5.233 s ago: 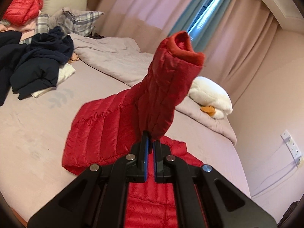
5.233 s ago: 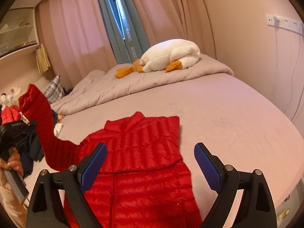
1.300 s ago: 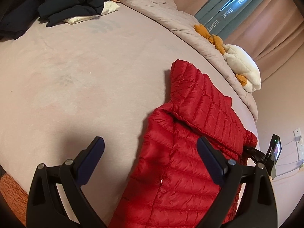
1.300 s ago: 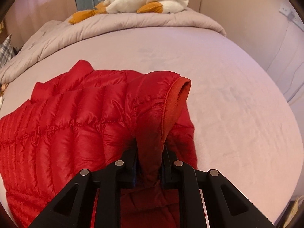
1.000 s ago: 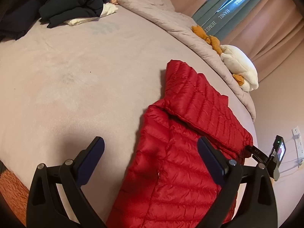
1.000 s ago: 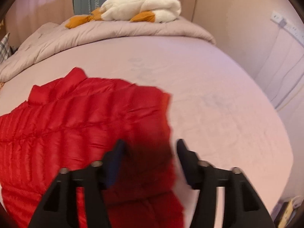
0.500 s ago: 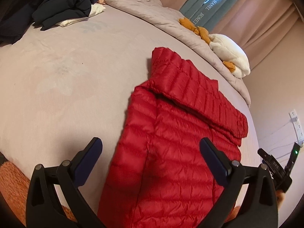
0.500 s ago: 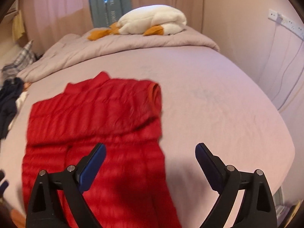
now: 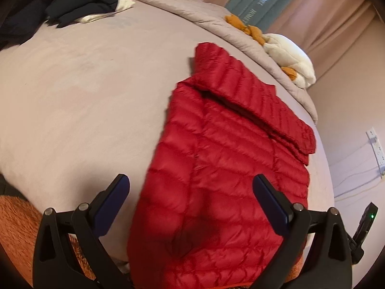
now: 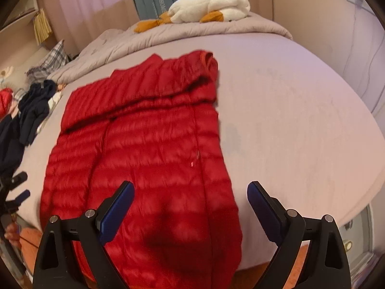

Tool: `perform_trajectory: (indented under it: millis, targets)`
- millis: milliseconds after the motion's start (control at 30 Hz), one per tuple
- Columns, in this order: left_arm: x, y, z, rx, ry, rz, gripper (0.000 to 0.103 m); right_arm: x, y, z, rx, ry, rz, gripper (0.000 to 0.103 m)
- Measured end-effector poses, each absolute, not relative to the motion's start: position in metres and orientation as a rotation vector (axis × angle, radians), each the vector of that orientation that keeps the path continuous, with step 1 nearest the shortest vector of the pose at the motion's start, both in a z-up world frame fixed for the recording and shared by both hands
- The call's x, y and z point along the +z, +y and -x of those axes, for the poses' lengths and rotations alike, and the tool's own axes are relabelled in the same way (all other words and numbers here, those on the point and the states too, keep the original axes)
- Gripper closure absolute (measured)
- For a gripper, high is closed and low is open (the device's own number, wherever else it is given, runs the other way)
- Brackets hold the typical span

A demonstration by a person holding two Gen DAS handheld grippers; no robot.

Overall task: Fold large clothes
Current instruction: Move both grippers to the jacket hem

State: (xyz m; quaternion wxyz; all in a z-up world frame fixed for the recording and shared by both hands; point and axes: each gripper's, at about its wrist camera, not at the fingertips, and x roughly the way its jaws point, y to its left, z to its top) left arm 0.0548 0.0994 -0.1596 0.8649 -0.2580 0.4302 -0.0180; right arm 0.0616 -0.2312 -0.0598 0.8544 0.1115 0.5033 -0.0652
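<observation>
Left hand-held gripper (image 9: 191, 200) and right hand-held gripper (image 10: 190, 201) are hovering wide open, empty, angling down over red jacket (image 10: 144, 144) at bed (image 10: 300, 120) near edge; hem is running out of frame.

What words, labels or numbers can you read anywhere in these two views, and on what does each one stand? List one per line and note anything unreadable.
"HANEL": printed lengthwise on the blue curtain, readable in both views.
"HOME...": a second word lower on the same curtain; its end is hidden behind the bedding and the plush goose, so the full word cannot be told.
Red down jacket: a tiny white mark near its seam, too small to read.
Nothing else carries readable text.
</observation>
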Motion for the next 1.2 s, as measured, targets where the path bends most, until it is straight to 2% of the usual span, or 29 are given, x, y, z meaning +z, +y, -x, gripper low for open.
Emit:
perform_trajectory:
  millis: [833,1200]
  targets:
    - [-0.209,0.101,-0.021,-0.129,0.975,0.625,0.005,-0.099,-0.236,-0.011,-0.107,1.158,-0.310,0.009]
    - [-0.213,0.086,-0.019,-0.161,0.988,0.587,0.008,-0.117,-0.235,-0.001,-0.076,1.200,-0.384,0.009]
